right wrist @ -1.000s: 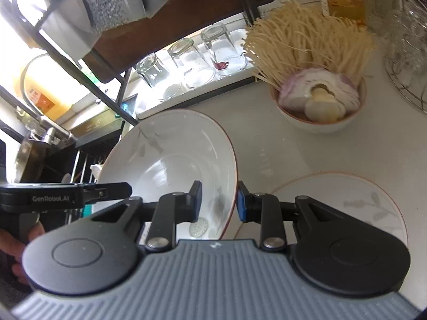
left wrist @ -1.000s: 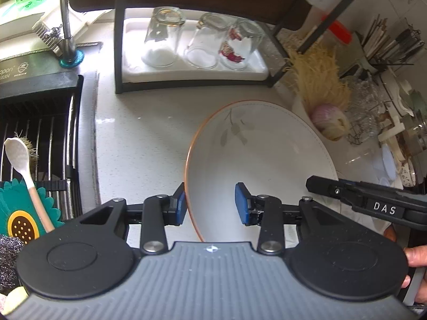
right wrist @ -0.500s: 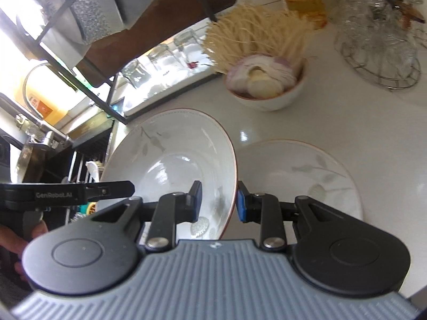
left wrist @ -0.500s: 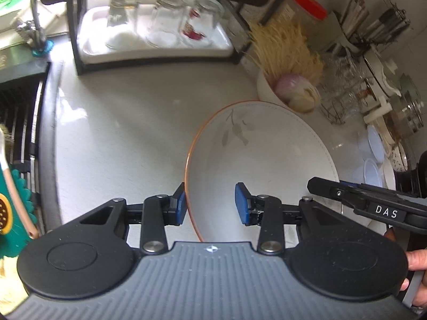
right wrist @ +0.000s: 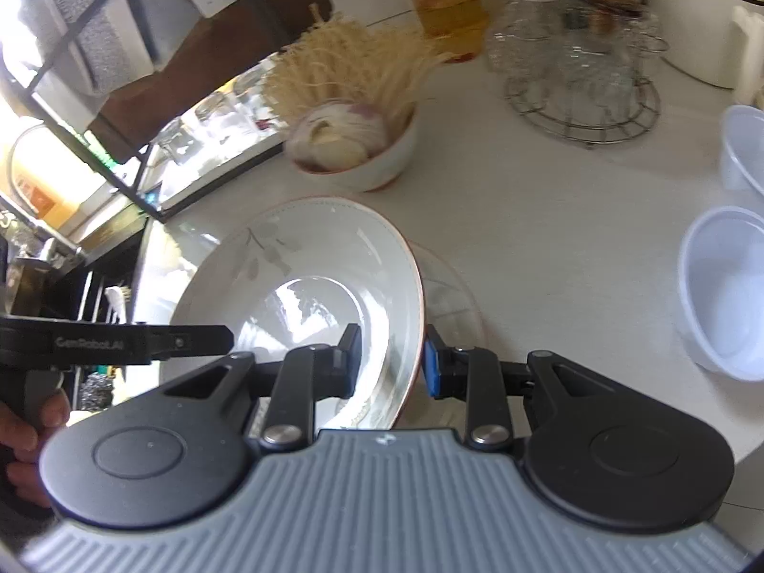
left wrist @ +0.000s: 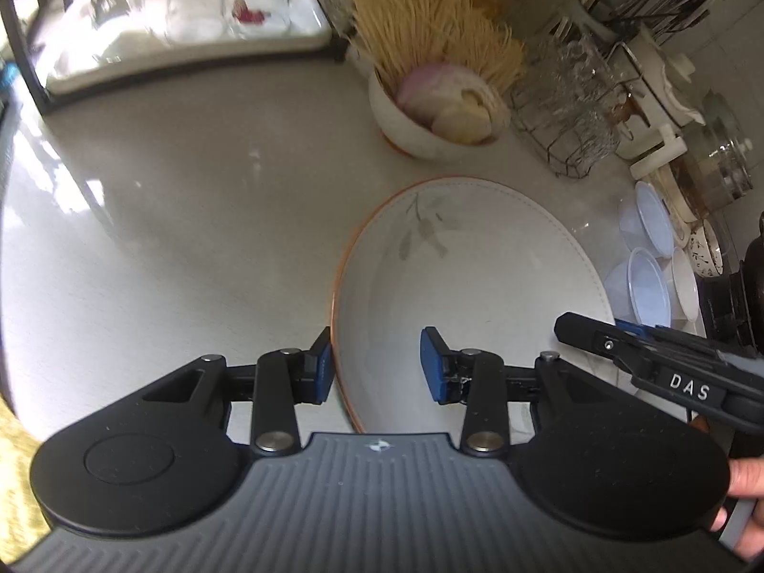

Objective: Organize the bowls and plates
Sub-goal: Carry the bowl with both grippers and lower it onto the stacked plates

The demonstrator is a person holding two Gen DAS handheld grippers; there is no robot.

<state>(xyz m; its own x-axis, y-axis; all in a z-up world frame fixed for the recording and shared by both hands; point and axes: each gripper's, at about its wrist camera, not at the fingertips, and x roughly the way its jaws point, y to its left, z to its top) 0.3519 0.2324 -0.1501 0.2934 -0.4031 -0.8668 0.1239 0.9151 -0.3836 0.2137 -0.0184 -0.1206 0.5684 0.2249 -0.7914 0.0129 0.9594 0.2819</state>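
Between both grippers, left [left wrist: 376, 360] and right [right wrist: 390, 358], bowl [right wrist: 305, 281] clamped at opposite rims, carried just above plate [right wrist: 453, 305].

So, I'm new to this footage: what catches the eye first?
A big white leaf-patterned plate fills the middle, its rim between the pads of both the left hand-held gripper and the right hand-held gripper. Behind it on the counter sits a bowl of noodles and onion.
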